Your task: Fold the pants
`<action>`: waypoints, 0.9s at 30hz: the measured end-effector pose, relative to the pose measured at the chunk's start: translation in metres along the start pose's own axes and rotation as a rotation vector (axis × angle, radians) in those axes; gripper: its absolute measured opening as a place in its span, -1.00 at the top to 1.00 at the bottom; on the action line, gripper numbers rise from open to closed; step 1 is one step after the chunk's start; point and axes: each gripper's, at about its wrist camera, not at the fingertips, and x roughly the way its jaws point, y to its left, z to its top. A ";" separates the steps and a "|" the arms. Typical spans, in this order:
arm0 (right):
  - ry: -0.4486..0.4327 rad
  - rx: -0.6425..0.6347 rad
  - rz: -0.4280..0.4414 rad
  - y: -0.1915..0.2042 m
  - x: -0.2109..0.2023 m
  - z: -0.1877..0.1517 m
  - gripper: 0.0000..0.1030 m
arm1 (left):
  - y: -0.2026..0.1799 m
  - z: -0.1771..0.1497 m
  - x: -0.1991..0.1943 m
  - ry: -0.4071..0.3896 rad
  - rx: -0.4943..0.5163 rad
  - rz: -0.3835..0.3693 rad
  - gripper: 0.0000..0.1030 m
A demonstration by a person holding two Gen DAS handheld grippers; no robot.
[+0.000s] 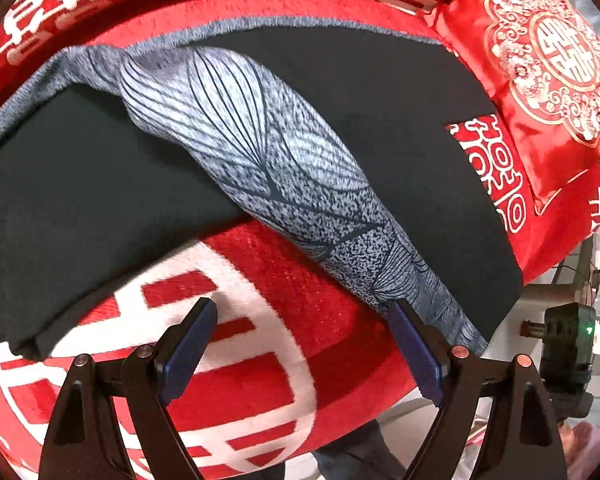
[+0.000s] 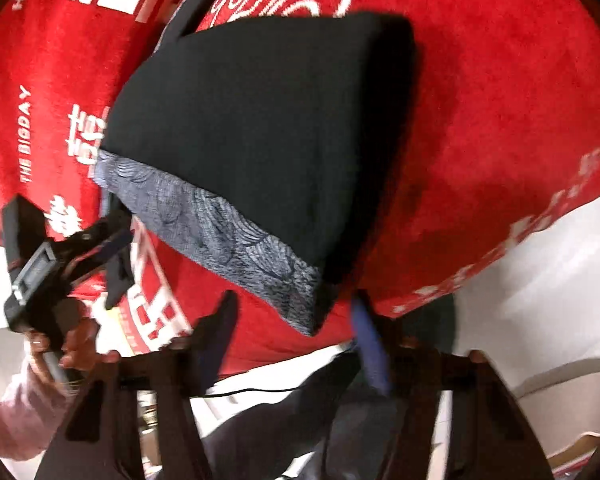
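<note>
My left claw (image 1: pixel 304 344) is spread and empty, its right finger just touching the patterned hem of the pants (image 1: pixel 340 152) lying ahead on the red blanket (image 1: pixel 240 320); my right claw (image 2: pixel 296 344), also spread, hovers just short of their near corner. I judge the pants already folded into a compact stack, with perhaps one fold left. Open blanket lies beside them, a red cushion (image 1: pixel 540 60) beyond.

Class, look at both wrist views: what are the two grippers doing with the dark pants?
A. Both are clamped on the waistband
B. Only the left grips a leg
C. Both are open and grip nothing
C: the left gripper and right gripper both show spread fingers with no cloth between them; the pants lie on the red blanket.
</note>
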 end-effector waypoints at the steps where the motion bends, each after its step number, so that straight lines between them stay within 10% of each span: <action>1: 0.001 0.015 0.027 -0.003 0.000 0.002 0.46 | -0.002 0.001 0.001 0.000 -0.006 0.000 -0.72; 4: 0.017 0.071 0.100 -0.008 0.002 0.006 0.75 | -0.008 0.004 0.002 0.001 0.000 -0.016 -0.71; 12: -0.096 -0.024 0.229 0.045 -0.068 0.039 0.77 | -0.028 0.034 -0.032 -0.087 -0.017 -0.055 -0.71; 27: -0.120 -0.292 0.019 0.133 -0.084 0.288 0.68 | 0.015 0.118 -0.065 -0.277 -0.131 0.163 -0.71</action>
